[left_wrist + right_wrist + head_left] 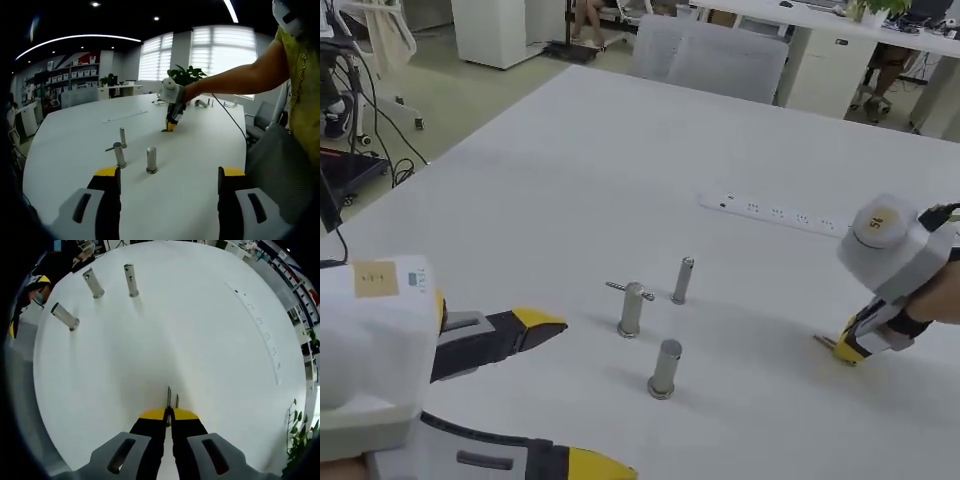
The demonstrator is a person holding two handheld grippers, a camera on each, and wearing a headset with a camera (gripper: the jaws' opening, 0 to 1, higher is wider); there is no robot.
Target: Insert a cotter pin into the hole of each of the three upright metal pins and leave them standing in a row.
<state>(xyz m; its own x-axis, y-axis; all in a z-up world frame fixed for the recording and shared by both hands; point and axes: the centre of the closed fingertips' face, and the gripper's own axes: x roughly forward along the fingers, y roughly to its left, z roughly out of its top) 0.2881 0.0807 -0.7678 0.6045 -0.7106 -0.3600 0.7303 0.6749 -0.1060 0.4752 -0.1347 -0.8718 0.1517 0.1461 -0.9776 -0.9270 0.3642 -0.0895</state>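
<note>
Plainly, little writing can be read. A yellow sticker (375, 280) on the left tool's white body carries marks too blurred for us to make out. The round label (877, 222) on top of the right tool seems to show 2 digits that we cannot be sure of. Any print on the white power strip (775, 214) is too small to tell.

We see the left tool (595, 397) released, its 2 yellow-tipped jaws wide apart at the near left of the bench (570, 150). The right tool (169, 416) is clenched on a cotter pin (172, 397), whose 2 legs jut past the yellow tips, low over the bench on the right side.

We count 3 metal pins standing upright near the middle of the bench, in a loose triangle rather than a line: the rear pin (684, 280), the middle pin (632, 308) and the front pin (665, 368). A fitted cotter pin (616, 287) crosses the top of the middle pin and sticks out to its left. A dark hole shows near the rear pin's top.

Broad bare bench lies between the 3 pins and the right tool. The power strip lies well beyond the pins. The bench's left edge runs diagonally, well apart from the pins, and a gray chair (710, 55) stands at its far edge.
</note>
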